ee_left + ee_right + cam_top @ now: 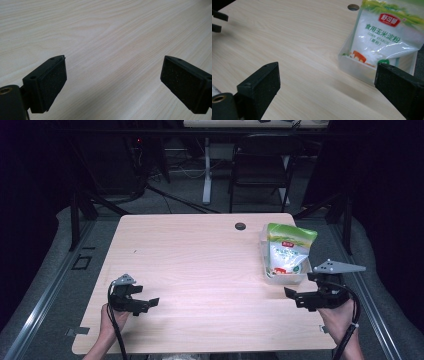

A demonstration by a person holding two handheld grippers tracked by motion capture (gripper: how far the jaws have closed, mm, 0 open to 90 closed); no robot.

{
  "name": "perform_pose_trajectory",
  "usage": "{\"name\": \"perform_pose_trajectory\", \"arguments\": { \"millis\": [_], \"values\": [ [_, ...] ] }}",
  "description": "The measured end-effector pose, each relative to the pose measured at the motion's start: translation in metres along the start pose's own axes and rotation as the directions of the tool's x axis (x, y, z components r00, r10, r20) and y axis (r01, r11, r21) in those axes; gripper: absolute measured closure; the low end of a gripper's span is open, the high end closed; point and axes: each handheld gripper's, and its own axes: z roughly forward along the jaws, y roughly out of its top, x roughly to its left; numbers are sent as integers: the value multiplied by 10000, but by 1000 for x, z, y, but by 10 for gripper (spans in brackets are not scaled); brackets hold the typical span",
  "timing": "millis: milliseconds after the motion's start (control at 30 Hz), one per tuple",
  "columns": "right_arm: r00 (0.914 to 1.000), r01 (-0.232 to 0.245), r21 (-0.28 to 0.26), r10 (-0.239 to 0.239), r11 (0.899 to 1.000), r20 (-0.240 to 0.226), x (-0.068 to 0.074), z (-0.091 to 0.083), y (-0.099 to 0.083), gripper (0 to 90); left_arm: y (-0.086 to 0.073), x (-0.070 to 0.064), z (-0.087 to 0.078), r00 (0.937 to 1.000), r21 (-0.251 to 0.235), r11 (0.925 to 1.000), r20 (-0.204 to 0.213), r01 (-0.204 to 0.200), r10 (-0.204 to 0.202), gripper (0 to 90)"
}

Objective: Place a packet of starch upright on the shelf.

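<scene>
One corn starch bag (288, 251) stood in a clear plastic tub (285, 278) at the desk's (200, 270) far right. Just beside it hovered the right tongs (295, 296), jaws wide apart. The left tongs (147, 304), equally spread, sat well apart near the left edge.

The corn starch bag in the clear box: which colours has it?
White with a green top and a red label; the right gripper view shows it best.

Right gripper (327, 87) jaws wide apart over wooden table (287, 37), corn starch bag (384, 37) standing in clear container (357, 68)
</scene>
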Motion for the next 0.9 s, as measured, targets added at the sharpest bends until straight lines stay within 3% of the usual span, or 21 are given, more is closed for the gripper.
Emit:
{"name": "perform_pose_trajectory", "arguments": {
  "millis": [67,200,433,633,767,900],
  "values": [
    [9996,275,206,-274,9994,-46,10,2,-9,49,0,0,0,10000,-15,10000,-4,-39,39,68],
    [9991,427,325,-427,9986,-12,17,4,-17,43,0,0,0,10000,-1,10000,-29,-48,48,68],
    [9998,183,598,-182,9980,-30,25,15,-46,31,0,0,0,10000,-7,10000,-57,-63,63,67],
    [9993,-335,732,344,9968,-108,26,26,-77,31,0,-1,1,10000,29,10000,-36,-12,12,68],
    [9984,-424,987,458,9942,-324,23,30,-84,26,0,-1,0,10000,50,10000,-12,-15,15,67],
    [9972,-604,904,641,9941,-386,20,31,-90,24,1,-1,0,10000,-46,10000,-33,-8,8,67]
  ]
}}
